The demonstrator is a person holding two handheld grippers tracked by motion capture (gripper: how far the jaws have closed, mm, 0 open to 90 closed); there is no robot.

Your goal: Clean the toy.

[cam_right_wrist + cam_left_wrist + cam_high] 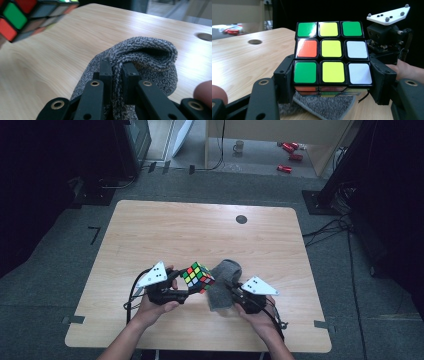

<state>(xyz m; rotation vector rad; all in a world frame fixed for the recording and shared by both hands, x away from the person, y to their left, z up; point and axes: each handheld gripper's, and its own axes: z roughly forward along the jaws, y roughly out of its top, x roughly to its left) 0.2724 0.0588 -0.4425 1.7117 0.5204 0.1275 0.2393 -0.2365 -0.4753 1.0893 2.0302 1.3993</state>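
Now, left gripper jaws clamping the puzzle cube between them, right gripper jaws pinching a grey cloth fold, just beside the cube.

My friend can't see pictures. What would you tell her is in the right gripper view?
Two black jaws of the right gripper pinch a fold of a grey knitted cloth that lies bunched on a light wooden table. A blurry puzzle cube with green and red squares sits in the top left corner.
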